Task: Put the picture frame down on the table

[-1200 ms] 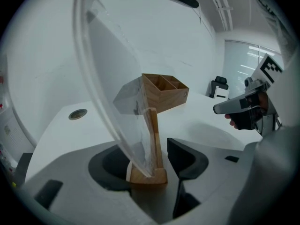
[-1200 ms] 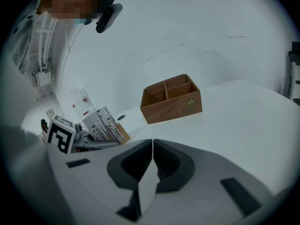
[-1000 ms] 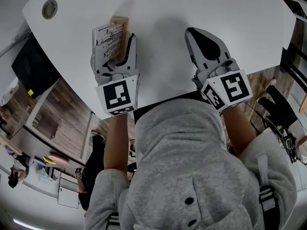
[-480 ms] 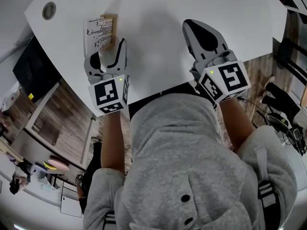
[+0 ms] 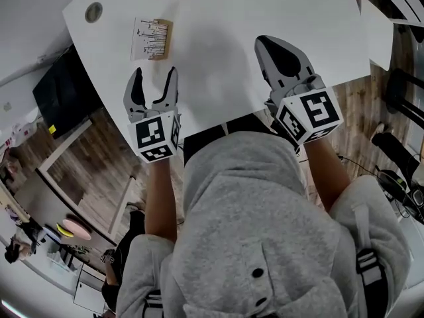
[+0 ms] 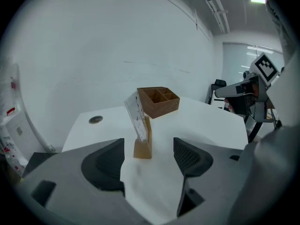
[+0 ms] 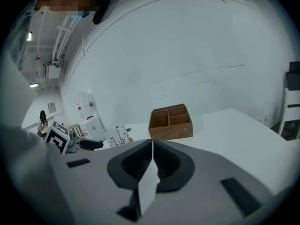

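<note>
White table, a frame and a box on it.
The table [image 5: 225,52] has a rounded left end with a round grommet [image 5: 94,12] set into it. The frame [image 5: 153,38] stands near the grommet, tilted on its wooden base. The box [image 6: 158,101], wooden with open compartments, sits by the far edge, apart from the frame.

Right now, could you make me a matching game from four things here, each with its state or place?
1 picture frame; 2 wooden box; 3 left gripper; 4 right gripper.
A jaws together; B standing alone on the table; C jaws wide apart; D split into compartments.
Pairs: 1-B, 2-D, 3-C, 4-A.
The left gripper's jaws have just been opening, nothing between them.
</note>
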Action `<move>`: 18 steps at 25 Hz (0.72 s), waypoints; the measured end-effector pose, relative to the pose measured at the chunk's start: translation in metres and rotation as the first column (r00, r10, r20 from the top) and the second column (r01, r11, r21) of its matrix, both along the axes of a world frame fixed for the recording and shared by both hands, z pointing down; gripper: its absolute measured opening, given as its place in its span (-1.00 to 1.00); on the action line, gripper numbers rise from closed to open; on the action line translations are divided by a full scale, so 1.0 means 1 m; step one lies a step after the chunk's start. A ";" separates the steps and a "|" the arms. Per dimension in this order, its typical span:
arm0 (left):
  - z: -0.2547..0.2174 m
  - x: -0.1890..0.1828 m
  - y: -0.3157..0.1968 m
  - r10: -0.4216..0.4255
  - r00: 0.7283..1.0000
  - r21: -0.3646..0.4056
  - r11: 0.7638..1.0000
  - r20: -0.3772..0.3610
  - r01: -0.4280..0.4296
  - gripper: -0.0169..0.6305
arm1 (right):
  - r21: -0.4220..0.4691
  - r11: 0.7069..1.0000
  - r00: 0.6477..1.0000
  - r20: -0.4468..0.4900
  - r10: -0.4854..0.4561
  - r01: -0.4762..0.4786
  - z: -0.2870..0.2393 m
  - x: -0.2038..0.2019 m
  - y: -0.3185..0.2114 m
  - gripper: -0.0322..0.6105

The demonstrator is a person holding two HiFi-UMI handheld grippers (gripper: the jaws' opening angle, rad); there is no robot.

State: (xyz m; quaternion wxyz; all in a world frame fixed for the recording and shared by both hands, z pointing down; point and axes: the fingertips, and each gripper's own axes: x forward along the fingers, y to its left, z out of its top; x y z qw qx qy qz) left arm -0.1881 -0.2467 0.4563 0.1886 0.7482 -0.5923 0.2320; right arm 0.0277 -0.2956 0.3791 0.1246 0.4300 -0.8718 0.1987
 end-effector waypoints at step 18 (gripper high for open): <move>-0.146 0.030 0.066 -0.061 0.998 0.277 0.959 0.016 0.054 -0.86 | 0.208 0.978 0.999 -0.027 0.019 -0.013 -0.091 0.041 0.048 -0.81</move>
